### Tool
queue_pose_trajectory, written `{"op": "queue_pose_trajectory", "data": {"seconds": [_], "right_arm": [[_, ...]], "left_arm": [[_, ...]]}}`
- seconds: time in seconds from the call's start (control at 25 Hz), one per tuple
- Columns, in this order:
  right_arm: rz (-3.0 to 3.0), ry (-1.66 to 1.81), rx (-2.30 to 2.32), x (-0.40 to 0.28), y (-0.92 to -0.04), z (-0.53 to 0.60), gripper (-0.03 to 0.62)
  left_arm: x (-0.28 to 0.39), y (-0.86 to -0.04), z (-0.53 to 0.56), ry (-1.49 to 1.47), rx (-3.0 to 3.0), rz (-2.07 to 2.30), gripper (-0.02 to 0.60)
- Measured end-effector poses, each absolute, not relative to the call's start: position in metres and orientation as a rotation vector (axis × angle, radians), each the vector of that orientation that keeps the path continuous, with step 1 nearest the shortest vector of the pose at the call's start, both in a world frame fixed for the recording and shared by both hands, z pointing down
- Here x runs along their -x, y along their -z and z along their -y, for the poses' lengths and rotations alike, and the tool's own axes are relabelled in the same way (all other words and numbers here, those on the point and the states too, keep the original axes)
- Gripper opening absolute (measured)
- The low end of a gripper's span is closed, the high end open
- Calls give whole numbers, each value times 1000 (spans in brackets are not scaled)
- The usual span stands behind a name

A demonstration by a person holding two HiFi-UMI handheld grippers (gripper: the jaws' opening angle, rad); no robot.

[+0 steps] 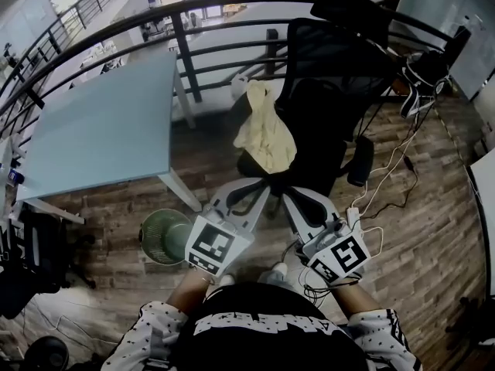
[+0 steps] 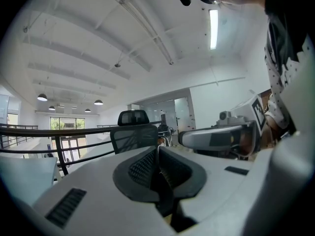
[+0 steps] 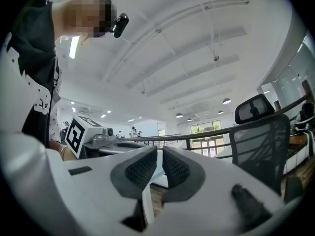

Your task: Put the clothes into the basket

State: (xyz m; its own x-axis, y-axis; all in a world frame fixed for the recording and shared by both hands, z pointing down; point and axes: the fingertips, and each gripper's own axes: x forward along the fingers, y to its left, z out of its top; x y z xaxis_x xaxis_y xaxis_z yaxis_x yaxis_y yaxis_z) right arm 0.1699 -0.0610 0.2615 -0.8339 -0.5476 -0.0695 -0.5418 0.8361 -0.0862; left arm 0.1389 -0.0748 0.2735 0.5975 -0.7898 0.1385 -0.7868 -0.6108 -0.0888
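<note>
A pale yellow garment (image 1: 265, 130) lies draped over the seat and back of a black office chair (image 1: 325, 91), straight ahead of me. A round green basket (image 1: 164, 236) stands on the wooden floor at my lower left, beside the left gripper's marker cube. My left gripper (image 1: 246, 192) (image 2: 158, 151) and right gripper (image 1: 294, 201) (image 3: 160, 154) are held side by side, pointing level toward the chair and short of it. Both are shut with nothing between their pads. The chair's back (image 2: 133, 134) (image 3: 261, 141) shows in both gripper views; the garment does not.
A light blue table (image 1: 100, 130) stands to the left of the chair, one leg close to the basket. A dark metal railing (image 1: 186, 45) runs behind the table and the chair. Cables (image 1: 387, 180) trail over the floor at the right, near a white table edge (image 1: 483, 199).
</note>
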Motion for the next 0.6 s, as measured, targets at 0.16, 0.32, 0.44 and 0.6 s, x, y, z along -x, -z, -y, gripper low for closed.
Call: {"op": "queue_pose_trajectory", "data": {"seconds": [0.16, 0.32, 0.44, 0.6], "right_arm": [[-2934, 95, 861, -181, -267, 74, 31], [-2936, 90, 860, -193, -270, 84, 31], [-2936, 88, 864, -201, -271, 90, 31], [-2931, 85, 864, -212, -271, 98, 31]], "left_arm": [[-146, -276, 85, 256, 2786, -1398, 18], [-156, -277, 96, 249, 2783, -1401, 18], [-163, -279, 102, 252, 2786, -1397, 18], [-174, -280, 109, 250, 2777, -1398, 18]]}}
